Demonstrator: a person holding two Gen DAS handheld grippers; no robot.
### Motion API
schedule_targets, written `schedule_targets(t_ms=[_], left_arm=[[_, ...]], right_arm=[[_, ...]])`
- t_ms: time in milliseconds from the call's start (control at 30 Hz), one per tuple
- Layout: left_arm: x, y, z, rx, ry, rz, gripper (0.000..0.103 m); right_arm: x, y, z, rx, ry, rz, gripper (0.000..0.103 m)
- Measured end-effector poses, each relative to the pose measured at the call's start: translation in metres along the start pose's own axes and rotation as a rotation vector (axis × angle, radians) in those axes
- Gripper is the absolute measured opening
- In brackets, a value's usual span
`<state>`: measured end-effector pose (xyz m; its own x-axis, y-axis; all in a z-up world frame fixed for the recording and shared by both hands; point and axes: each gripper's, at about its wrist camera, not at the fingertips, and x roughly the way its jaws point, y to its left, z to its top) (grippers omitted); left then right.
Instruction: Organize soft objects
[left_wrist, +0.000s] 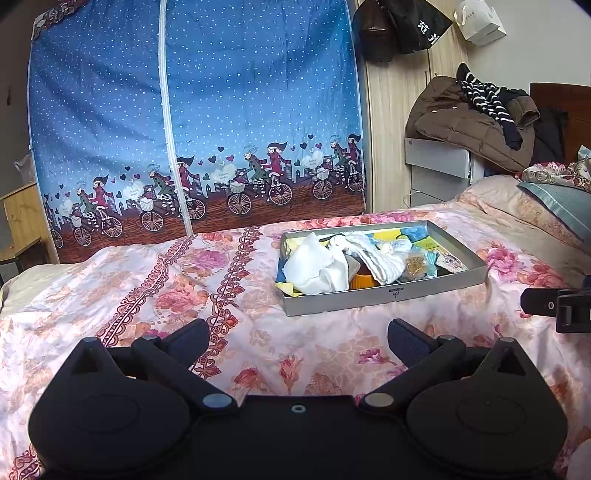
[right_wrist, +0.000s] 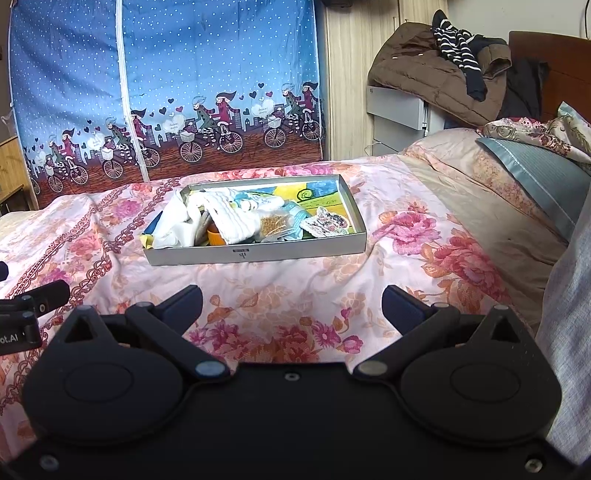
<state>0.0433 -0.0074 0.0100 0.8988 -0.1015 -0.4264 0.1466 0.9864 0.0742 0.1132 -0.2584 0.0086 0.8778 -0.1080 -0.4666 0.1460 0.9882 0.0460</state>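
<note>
Left gripper (left_wrist: 297, 332): fingers spread apart, empty, hovering over the floral bedspread (left_wrist: 110, 295) short of the tray.
Right gripper (right_wrist: 291, 301): also spread wide and empty, level with the left one.
Grey tray (right_wrist: 255, 253): lies flat mid-bed, ahead of both tools, so either can reach in.
White cloth (right_wrist: 173, 221): crumpled at the tray's left end.
Quilted white cloth (right_wrist: 232, 218): heaped just right of it, over an orange cup (right_wrist: 216, 236).
Likely reason: both tools poised to begin sorting.

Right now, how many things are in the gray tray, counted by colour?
White: 2, a cloth and a folded towel
Orange: 1, a cup
Clear: 1, a bag of seeds
Patterned: 1, a pouch
Total: 5 clearly told apart in the tray.
</note>
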Motion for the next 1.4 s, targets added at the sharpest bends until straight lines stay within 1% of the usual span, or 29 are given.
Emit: schedule_targets(t_ms=[367,733,900,1000,1167,1300,1333,1400], left_arm=[[0.000,0.001,-0.002,0.007,0.002,-0.001,0.102],[0.001,0.000,-0.002,0.007,0.005,0.000,0.102],[0.004,0.002,-0.009,0.002,0.033,0.000,0.102],[0.007,0.003,-0.010,-0.019,0.052,-0.008,0.102],[0.014,0.001,-0.007,-0.060,0.067,-0.025,0.102],[0.023,-0.001,-0.008,-0.050,0.070,-0.022,0.102],[0.029,-0.008,-0.005,-0.044,0.074,-0.017,0.102],[0.034,-0.008,-0.005,-0.053,0.082,-0.008,0.102]], right_arm=[[0.001,0.000,0.000,-0.001,0.005,0.000,0.103],[0.005,0.001,0.000,0.003,0.030,-0.005,0.103],[0.008,-0.001,0.001,0.021,0.033,-0.018,0.103],[0.010,-0.001,0.002,0.025,0.028,-0.020,0.103],[0.027,0.001,0.002,0.026,0.051,-0.043,0.103],[0.043,-0.001,0.003,0.049,0.069,-0.057,0.103],[0.046,-0.001,0.003,0.055,0.072,-0.058,0.103],[0.051,-0.002,0.002,0.055,0.070,-0.057,0.103]])
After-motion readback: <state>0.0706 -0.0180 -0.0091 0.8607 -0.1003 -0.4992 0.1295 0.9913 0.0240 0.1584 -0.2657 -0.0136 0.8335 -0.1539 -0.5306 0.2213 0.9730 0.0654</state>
